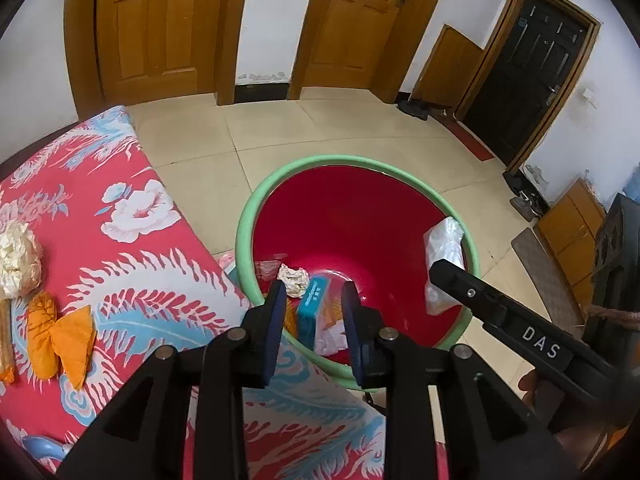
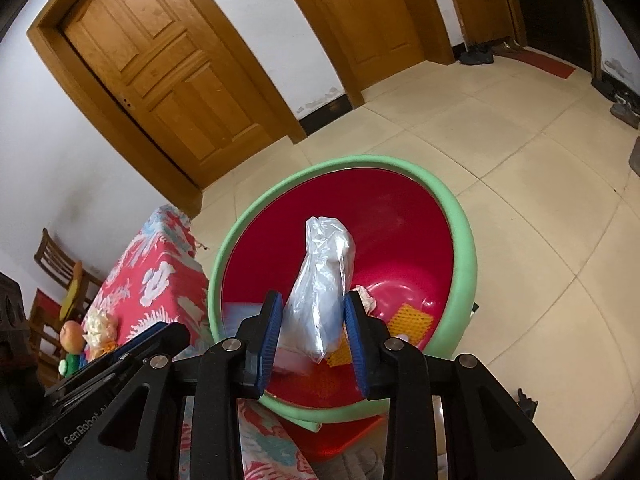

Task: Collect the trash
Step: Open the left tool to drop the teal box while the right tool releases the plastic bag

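Left wrist view: the left tool (image 1: 314, 286) stands partly open over the near rim of the red basin (image 1: 280, 184), whose edge is green. A teal box (image 1: 310, 308) sits loose between the jaws, close to the left pad and apart from the right one; it is blurred, and nothing clamps it. Below it in the basin lie a crumpled paper (image 1: 294, 278) and other scraps. The basin stands on the floor (image 1: 280, 136), touching the right edge of the table (image 1: 132, 272), which wears a red floral cloth. An orange wrapper (image 1: 60, 344) and a white wad (image 1: 16, 256) lie near the table's left edge. The right tool (image 1: 452, 278) reaches in over the basin's right rim with a plastic bag (image 1: 444, 248). Beyond the basin the floor is bare up to the doors.

Right wrist view: the right tool (image 2: 310, 300) is clenched lightly on the plastic bag (image 2: 320, 288), both pads touching its sides, above the basin (image 2: 460, 248). Orange mesh (image 2: 412, 318) lies on the bottom. The left tool (image 2: 148, 336) is just beside it, lower left.
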A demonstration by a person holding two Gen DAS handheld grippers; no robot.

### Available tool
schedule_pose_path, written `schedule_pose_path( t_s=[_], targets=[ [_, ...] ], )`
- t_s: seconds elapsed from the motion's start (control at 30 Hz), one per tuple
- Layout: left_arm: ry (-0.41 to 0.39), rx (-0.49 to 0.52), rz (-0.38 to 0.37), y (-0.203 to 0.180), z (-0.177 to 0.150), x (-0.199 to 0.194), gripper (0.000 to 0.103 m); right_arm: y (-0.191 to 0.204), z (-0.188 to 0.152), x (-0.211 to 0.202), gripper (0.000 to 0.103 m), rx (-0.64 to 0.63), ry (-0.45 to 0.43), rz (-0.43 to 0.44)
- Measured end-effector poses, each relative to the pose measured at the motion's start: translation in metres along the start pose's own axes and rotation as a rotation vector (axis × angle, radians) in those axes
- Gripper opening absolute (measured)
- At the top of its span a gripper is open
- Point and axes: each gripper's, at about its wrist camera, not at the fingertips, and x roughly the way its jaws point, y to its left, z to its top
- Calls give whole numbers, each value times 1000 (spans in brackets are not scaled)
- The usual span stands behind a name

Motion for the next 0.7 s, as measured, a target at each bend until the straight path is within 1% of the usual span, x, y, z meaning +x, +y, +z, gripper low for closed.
schedule_pose_path(
  t_s=[0.13,0.47,0.7],
  targets=[
    [1,-12,8,2,-1,-2,28,-1,0,0,39,0,-4,2],
    [-20,-39,26,10,-4,-16,28,4,-2,-8,39,-10,-13,6],
    [-41,-65,39,20,-10,-32,29,17,-4,-17,40,-31,-27,14]
  ],
)
